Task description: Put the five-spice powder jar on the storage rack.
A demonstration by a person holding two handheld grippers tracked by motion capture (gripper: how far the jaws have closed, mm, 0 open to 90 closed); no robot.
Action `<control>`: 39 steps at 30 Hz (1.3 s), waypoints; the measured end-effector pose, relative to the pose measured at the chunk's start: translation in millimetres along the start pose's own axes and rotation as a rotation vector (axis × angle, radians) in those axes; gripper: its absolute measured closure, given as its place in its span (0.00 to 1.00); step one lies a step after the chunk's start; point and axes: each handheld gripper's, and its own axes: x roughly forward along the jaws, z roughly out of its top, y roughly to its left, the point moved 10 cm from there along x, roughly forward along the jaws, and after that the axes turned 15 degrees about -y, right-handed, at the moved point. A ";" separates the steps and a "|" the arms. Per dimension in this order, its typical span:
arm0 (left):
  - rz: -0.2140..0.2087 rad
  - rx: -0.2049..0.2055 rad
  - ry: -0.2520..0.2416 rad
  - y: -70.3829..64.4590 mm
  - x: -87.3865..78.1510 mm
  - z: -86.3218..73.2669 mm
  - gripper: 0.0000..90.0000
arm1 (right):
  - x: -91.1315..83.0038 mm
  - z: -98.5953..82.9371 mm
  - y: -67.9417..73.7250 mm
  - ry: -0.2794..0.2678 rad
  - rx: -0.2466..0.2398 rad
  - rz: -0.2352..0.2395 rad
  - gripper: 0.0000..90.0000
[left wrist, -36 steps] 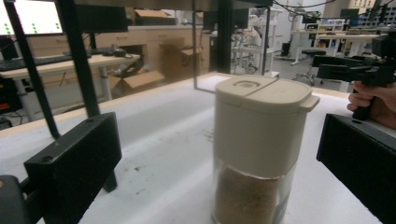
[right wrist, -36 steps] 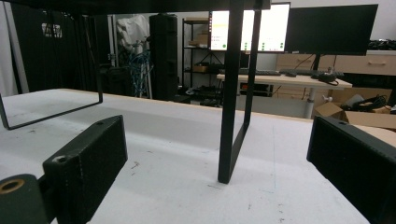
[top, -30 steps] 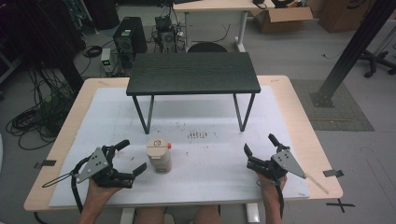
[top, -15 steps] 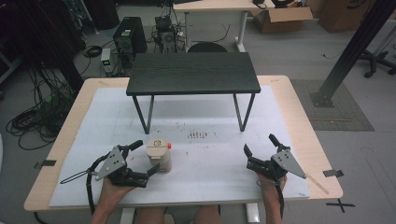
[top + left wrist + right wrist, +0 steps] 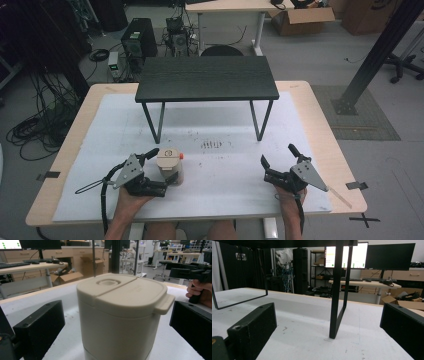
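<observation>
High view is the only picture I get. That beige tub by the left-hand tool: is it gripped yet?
Observer: Not yet. In the left gripper view the beige tub stands between the open jaws of the left gripper, with a gap on each side.
Operator: Anything special about its lid?
Observer: A small tab sticks out from the lid's edge toward one jaw.
Operator: And the other tool, where is it aimed?
Observer: The right gripper is open and holds nothing; its view looks straight at a leg of the black table, farther off on the white mat.
</observation>
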 end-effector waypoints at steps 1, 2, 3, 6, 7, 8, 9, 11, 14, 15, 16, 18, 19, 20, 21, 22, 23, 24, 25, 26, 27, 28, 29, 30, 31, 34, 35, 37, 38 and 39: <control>0.000 0.000 0.000 0.0 0.0 0.0 0.00 | 0.0 0.0 0.0 0.000 0.000 0.000 0.00; 0.000 0.001 0.002 0.1 0.7 -0.7 0.00 | 0.0 0.0 0.0 0.000 0.000 0.000 0.00; 0.005 0.005 0.010 0.5 1.9 -2.4 0.00 | -0.1 0.0 -0.1 0.000 0.000 0.000 0.00; 0.008 0.008 0.017 0.4 3.9 -4.8 0.00 | 0.0 0.0 -0.1 0.000 0.001 -0.001 0.00; 0.008 0.008 0.019 0.2 4.5 -5.6 0.00 | 0.0 0.0 -0.2 0.000 0.001 -0.001 0.00; 0.008 0.008 0.019 0.2 4.5 -5.6 0.01 | 0.0 -0.1 -0.2 0.001 0.001 -0.002 0.01; 0.009 0.010 0.021 0.1 5.1 -6.4 0.01 | 0.0 -0.1 -0.2 0.001 0.001 -0.002 0.01; 0.014 0.019 0.023 -0.3 6.4 -7.8 0.01 | 0.0 0.0 -0.1 0.000 0.000 -0.001 0.01; 0.016 0.032 0.024 -0.7 7.4 -9.0 0.04 | 0.0 -0.1 -0.2 0.001 0.001 -0.002 0.01; 0.020 0.036 0.023 -0.8 7.9 -9.3 0.05 | 0.0 -0.1 -0.2 0.001 0.000 -0.002 0.01; 0.020 0.036 0.023 -0.8 7.9 -9.3 0.05 | 0.0 -0.1 -0.2 0.001 0.000 -0.002 0.01; 0.019 0.033 0.020 -1.3 8.9 -9.7 0.07 | 0.0 -0.1 -0.2 0.001 0.000 -0.003 0.02; 0.019 0.033 0.020 -1.3 8.9 -9.7 0.08 | 0.0 -0.1 -0.2 0.001 0.000 -0.003 0.02; 0.021 0.033 0.020 -1.2 9.3 -9.6 0.09 | 0.0 -0.1 -0.2 0.001 0.000 -0.003 0.02; 0.021 0.030 0.020 -1.0 9.3 -9.5 0.11 | 0.0 -0.1 -0.2 0.001 0.000 -0.002 0.02; 0.021 0.030 0.020 -1.0 9.3 -9.5 0.13 | 0.0 -0.1 -0.2 0.001 0.000 -0.002 0.02; 0.026 0.021 0.020 -0.3 9.3 -9.4 0.14 | -0.1 -0.1 -0.2 0.001 0.000 -0.003 0.02; 0.024 0.016 0.018 -0.3 9.3 -9.3 0.15 | -0.1 -0.2 -0.2 0.001 0.000 -0.003 0.02; 0.024 0.016 0.018 -0.3 9.3 -9.3 0.16 | -0.1 -0.2 -0.2 0.001 0.000 -0.003 0.02; 0.022 0.015 0.018 -0.4 9.3 -9.2 0.17 | -0.1 -0.1 -0.3 0.001 0.000 -0.003 0.02; 0.021 0.016 0.017 -0.4 9.2 -9.1 0.18 | -0.1 -0.1 -0.2 0.000 -0.001 -0.003 0.02; 0.021 0.016 0.017 -0.4 9.2 -9.1 0.19 | -0.1 -0.1 -0.2 0.000 -0.001 -0.003 0.02; 0.015 0.020 0.013 -0.7 9.0 -8.5 0.21 | -0.1 -0.1 -0.2 0.001 -0.001 -0.003 0.02; 0.014 0.022 0.010 -0.9 8.9 -8.1 0.22 | -0.1 -0.1 -0.2 0.001 -0.001 -0.003 0.02; 0.014 0.022 0.010 -0.9 8.9 -8.1 0.23 | -0.1 -0.1 -0.2 0.001 -0.001 -0.003 0.02; 0.007 0.024 0.005 -2.1 8.8 -7.7 0.26 | -0.1 -0.1 -0.2 0.001 -0.001 -0.002 0.02; 0.009 0.025 0.001 -2.1 9.1 -7.5 0.26 | -0.1 -0.1 -0.2 0.001 -0.001 -0.002 0.02; 0.009 0.023 -0.001 -2.0 9.0 -7.4 0.26 | -0.2 0.0 -0.1 0.000 -0.001 -0.002 0.02; 0.009 0.023 -0.001 -2.0 9.0 -7.4 0.26 | -0.2 0.0 -0.1 0.000 -0.001 -0.002 0.02; 0.008 0.024 -0.003 -2.1 8.9 -7.4 0.26 | -0.1 -0.1 -0.1 0.001 -0.001 -0.002 0.02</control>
